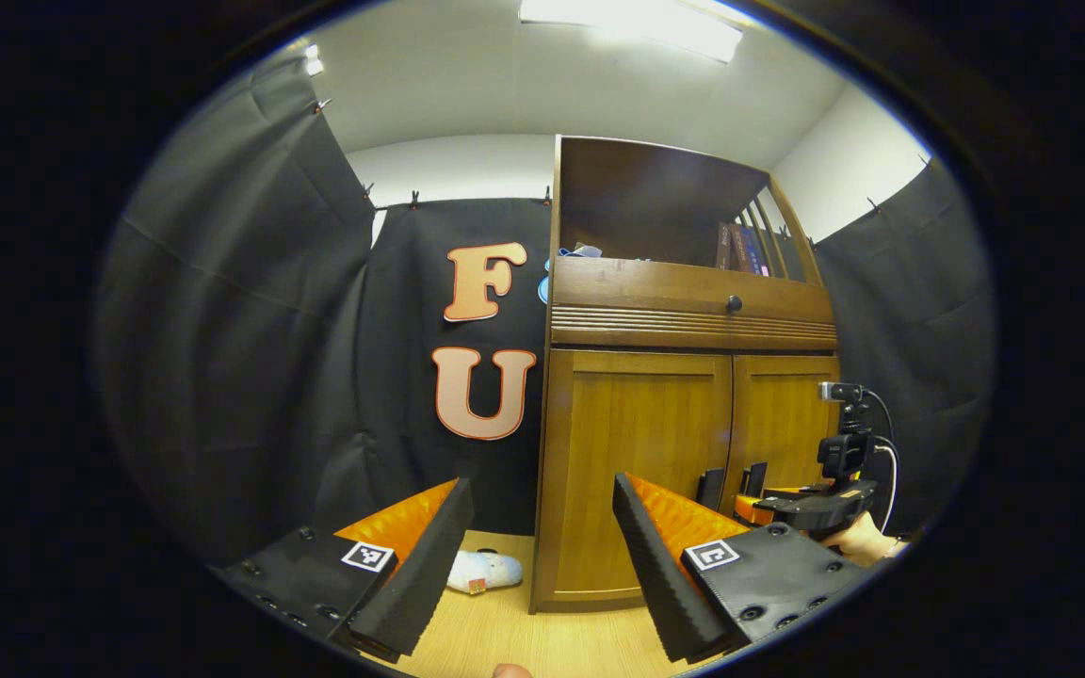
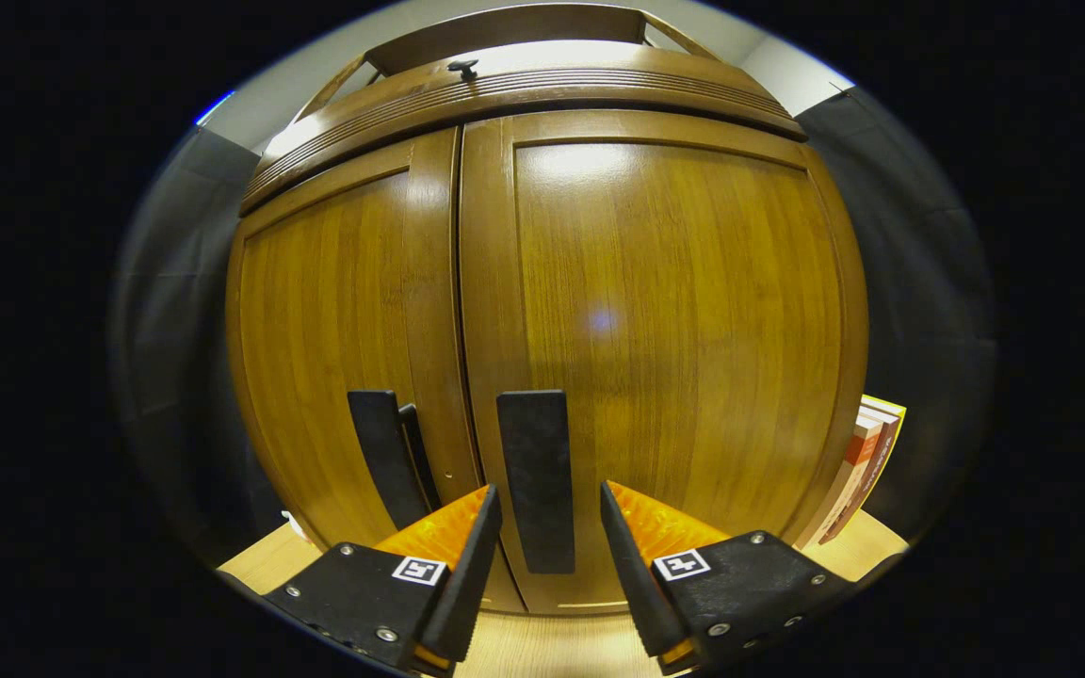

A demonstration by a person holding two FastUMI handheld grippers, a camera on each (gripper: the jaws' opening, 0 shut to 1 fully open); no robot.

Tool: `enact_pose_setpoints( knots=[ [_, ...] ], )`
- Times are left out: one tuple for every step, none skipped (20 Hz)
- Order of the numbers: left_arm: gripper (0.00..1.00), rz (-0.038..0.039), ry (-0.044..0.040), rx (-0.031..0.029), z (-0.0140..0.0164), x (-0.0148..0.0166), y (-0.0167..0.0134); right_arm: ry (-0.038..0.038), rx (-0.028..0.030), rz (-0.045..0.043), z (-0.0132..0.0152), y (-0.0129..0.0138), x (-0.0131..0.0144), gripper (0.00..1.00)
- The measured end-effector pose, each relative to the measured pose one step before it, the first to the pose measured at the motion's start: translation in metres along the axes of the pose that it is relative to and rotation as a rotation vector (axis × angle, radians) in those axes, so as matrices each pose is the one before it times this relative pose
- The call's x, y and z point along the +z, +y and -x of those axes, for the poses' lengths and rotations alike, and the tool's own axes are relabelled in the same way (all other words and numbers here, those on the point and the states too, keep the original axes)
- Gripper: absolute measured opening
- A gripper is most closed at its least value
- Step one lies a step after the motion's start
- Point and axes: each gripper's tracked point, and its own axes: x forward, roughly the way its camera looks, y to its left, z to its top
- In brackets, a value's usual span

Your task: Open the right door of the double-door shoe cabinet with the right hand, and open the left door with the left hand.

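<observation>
Right door (image 2: 674,311) of the cabinet (image 1: 684,471): shut, flush with the left door (image 2: 335,330) along a thin middle seam. Same in the left gripper view, both panels closed under a drawer with a small dark knob (image 1: 734,303). Carries a dark upright handle (image 2: 535,480) just beside the seam; its twin handle (image 2: 382,457) on the left door, just the other side.

Right gripper (image 2: 550,492): spread wide, clasping nothing. Points straight at the right door, close up, with the right handle showing in the gap between the two fingers (touching or just short of it, cannot tell). From the left gripper view, appears low at the cabinet's right front (image 1: 811,508), held by a hand (image 1: 858,539), with a small camera (image 1: 842,391) riding on top.

Left gripper (image 1: 541,485): also spread wide and holding nothing. Hangs well apart from the cabinet, off toward its left side, aimed roughly at the left front corner rather than at the left handle.

Above the drawer, an open shelf with a few books (image 1: 740,247) standing at its right end. More books (image 2: 867,461) leaning beside the cabinet's right side, low down. On the wooden floor (image 1: 505,631) just left of the cabinet's base, a small white soft thing (image 1: 486,570) (too blurred to name). Black cloth behind and to both sides; overhead, a bright ceiling light (image 1: 632,24).
</observation>
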Motion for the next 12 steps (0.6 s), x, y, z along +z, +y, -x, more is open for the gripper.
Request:
enact_pose_setpoints(
  knots=[
    [0.99,-0.00105,0.0022,0.00206,-0.00087,-0.00097,0.00034,0.00145,0.00273,-0.00165,-0.00163,0.00018,-0.00068,0.58],
    [0.99,-0.00078,0.00205,0.00347,-0.00057,-0.00083,0.00114,0.00012,0.00332,-0.00322,-0.00146,0.00034,0.0004,0.59],
    [0.96,-0.00037,0.00183,0.00267,-0.00092,-0.00163,0.00068,-0.00189,0.00299,-0.00254,-0.00231,0.00002,0.00143,0.62],
    [0.96,0.00054,0.0022,0.00077,-0.00074,-0.00075,0.00065,-0.00163,0.00052,-0.00249,-0.00173,-0.00023,0.00086,0.51],
    [0.96,0.00209,0.00143,0.0007,-0.00079,-0.00079,0.00053,0.00524,0.0112,-0.00774,-0.00073,0.00173,-0.00104,0.48],
    [0.96,0.00431,0.00046,0.00116,0.00044,-0.00065,0.00041,0.00651,0.00903,-0.00735,-0.00056,0.00135,-0.00047,0.49],
    [0.96,0.00493,0.00172,0.00047,0.00019,-0.00114,-0.00025,0.00138,0.00153,-0.0008,0.00058,-0.00002,-0.00018,0.41],
    [0.96,0.00335,0.00172,-0.00035,-0.00003,-0.0006,-0.00069,-0.00103,0.00058,0.00587,0.0001,0.0,-0.00019,0.37],
    [0.96,0.00164,0.00174,-0.00135,-0.00021,-0.00104,-0.00031,0.00038,0.00258,0.01132,0.0014,0.0001,-0.00052,0.36],
    [0.96,0.00023,0.00095,-0.00198,0.0001,0.00037,-0.00011,-0.00253,0.00344,0.0083,0.00161,0.00053,0.0,0.34],
    [0.96,0.00028,0.00004,-0.00181,0.00031,-0.00002,0.00008,-0.00367,0.00515,0.00262,0.00208,0.00015,0.00004,0.33],
    [0.96,0.00139,-0.00171,-0.00073,-0.0001,-0.00009,-0.00006,-0.00404,0.00818,0.00178,0.00392,-0.00032,-0.0005,0.33]
  ],
)
